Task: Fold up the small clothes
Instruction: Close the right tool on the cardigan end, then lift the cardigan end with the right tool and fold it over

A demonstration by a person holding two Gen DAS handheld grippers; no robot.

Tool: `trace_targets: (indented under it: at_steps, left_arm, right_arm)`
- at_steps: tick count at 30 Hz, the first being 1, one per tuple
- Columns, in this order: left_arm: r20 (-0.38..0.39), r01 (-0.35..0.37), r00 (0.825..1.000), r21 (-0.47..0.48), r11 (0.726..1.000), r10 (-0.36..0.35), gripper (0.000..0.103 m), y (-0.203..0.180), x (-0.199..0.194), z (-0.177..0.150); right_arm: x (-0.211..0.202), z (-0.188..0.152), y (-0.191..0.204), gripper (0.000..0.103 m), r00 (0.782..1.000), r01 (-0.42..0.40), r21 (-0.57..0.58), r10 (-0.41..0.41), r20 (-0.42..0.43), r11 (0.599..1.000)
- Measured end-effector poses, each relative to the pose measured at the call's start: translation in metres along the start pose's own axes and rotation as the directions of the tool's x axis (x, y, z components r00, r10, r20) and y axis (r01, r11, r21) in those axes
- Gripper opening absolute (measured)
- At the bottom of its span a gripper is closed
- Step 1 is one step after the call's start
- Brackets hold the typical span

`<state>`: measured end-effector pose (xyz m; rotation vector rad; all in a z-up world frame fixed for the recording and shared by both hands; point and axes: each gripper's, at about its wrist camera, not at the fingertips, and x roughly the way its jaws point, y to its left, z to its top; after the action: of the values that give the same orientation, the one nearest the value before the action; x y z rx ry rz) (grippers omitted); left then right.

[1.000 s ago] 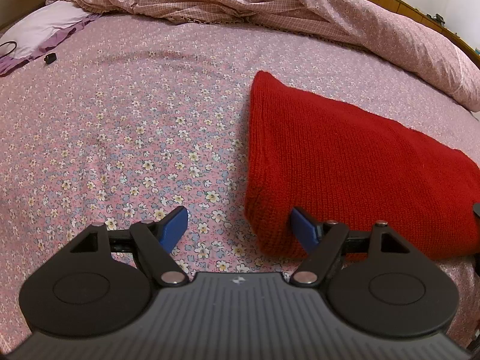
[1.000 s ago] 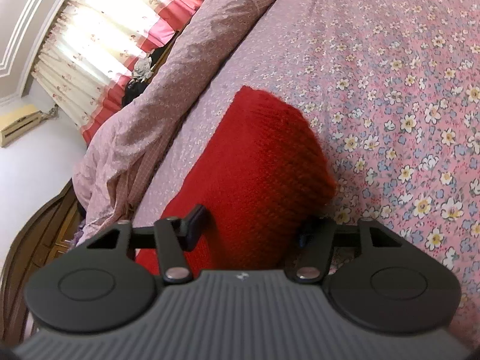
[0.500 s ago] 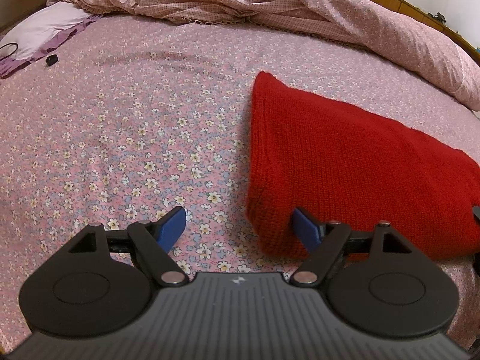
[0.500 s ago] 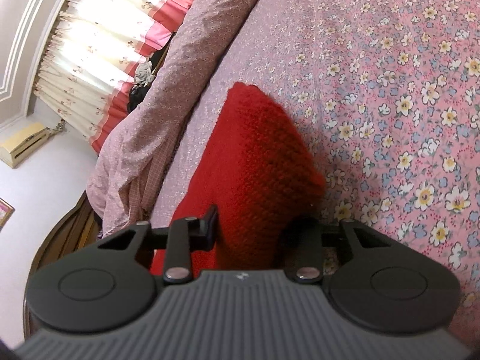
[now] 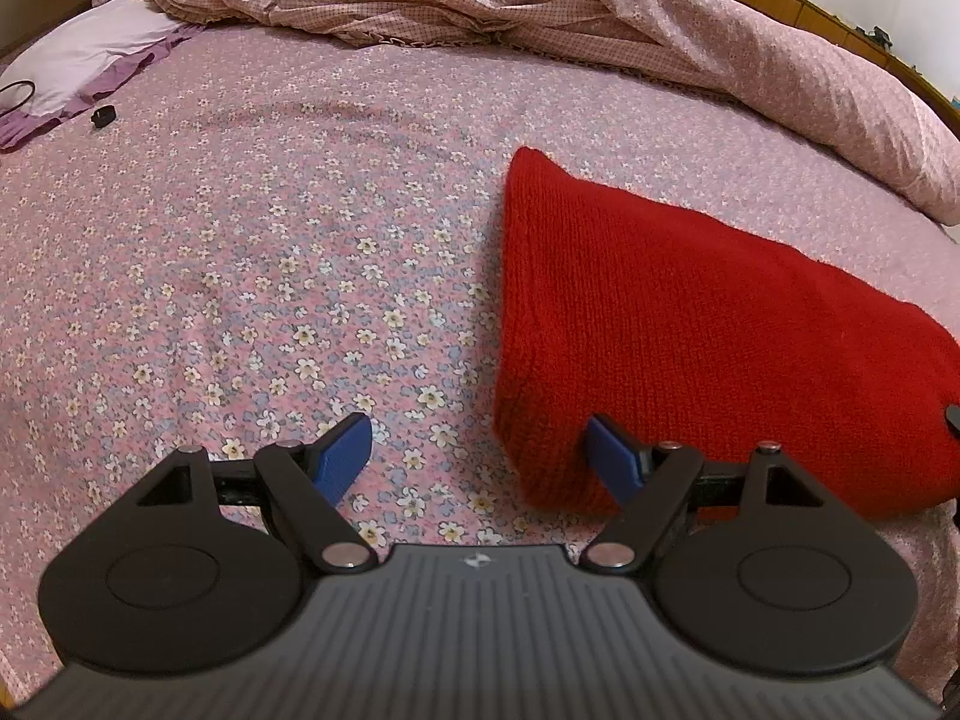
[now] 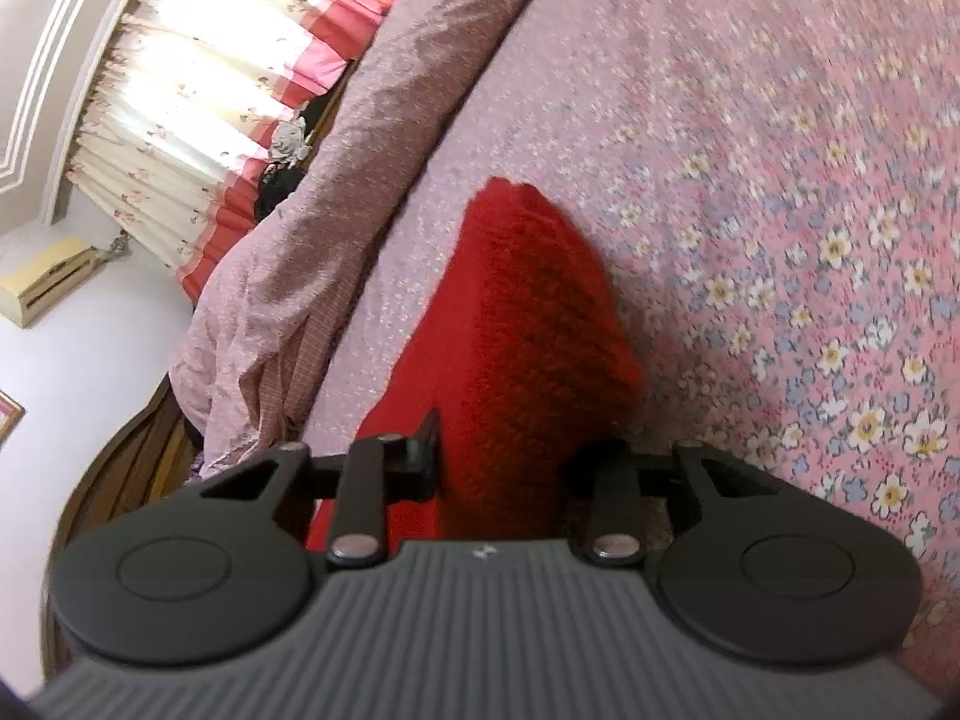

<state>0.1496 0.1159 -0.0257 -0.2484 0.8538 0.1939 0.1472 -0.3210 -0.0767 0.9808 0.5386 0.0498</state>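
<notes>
A folded red knit garment (image 5: 690, 330) lies on the floral bedsheet (image 5: 270, 240), right of centre in the left wrist view. My left gripper (image 5: 477, 426) is open at the garment's near left corner: its right blue pad (image 5: 609, 456) rests against the knit, while the left pad is over bare sheet. In the right wrist view the same red knit (image 6: 528, 312) is bunched into a ridge between the jaws of my right gripper (image 6: 501, 450). Those jaws are closing, and the black fingers (image 6: 426, 450) press on the fabric from both sides.
A rumpled pink quilt (image 5: 540, 18) runs along the far side of the bed. A pale pillow (image 5: 90, 54) and a small black object (image 5: 103, 117) sit at the far left. The right wrist view shows curtains (image 6: 198, 90) and a wooden bed frame (image 6: 138, 450).
The right gripper's jaws have narrowed onto the red knit, squeezing it into a taller ridge, and its view has tilted slightly. The left gripper has stayed put and kept its width.
</notes>
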Motion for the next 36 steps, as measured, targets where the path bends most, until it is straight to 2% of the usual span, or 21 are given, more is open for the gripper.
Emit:
trace_targets:
  at_steps: [7, 14, 25, 32, 36]
  left_arm:
    - [0.006, 0.016, 1.0, -0.017, 1.0, -0.015, 0.082, 0.007, -0.006, 0.003]
    - [0.023, 0.022, 1.0, -0.039, 0.999, -0.021, 0.082, 0.017, -0.016, 0.006]
    - [0.041, 0.006, 0.999, -0.073, 0.997, -0.003, 0.082, 0.038, -0.021, 0.011]
    - [0.048, -0.01, 0.999, -0.109, 0.994, 0.015, 0.082, 0.06, -0.023, 0.012]
    - [0.048, -0.021, 0.998, -0.133, 0.991, 0.028, 0.082, 0.074, -0.023, 0.012]
  right_arm:
    - [-0.008, 0.003, 0.043, 0.027, 0.999, -0.017, -0.164, 0.024, 0.042, 0.986]
    - [-0.013, -0.001, 0.088, 0.026, 0.996, -0.053, -0.338, 0.074, 0.05, 0.94]
    - [-0.005, -0.02, 0.158, 0.025, 0.988, -0.121, -0.557, 0.151, 0.009, 0.822]
    - [0.01, -0.04, 0.19, 0.024, 0.982, -0.177, -0.611, 0.178, -0.06, 0.771]
    - [0.019, -0.062, 0.21, 0.024, 0.979, -0.197, -0.678, 0.172, -0.105, 0.708]
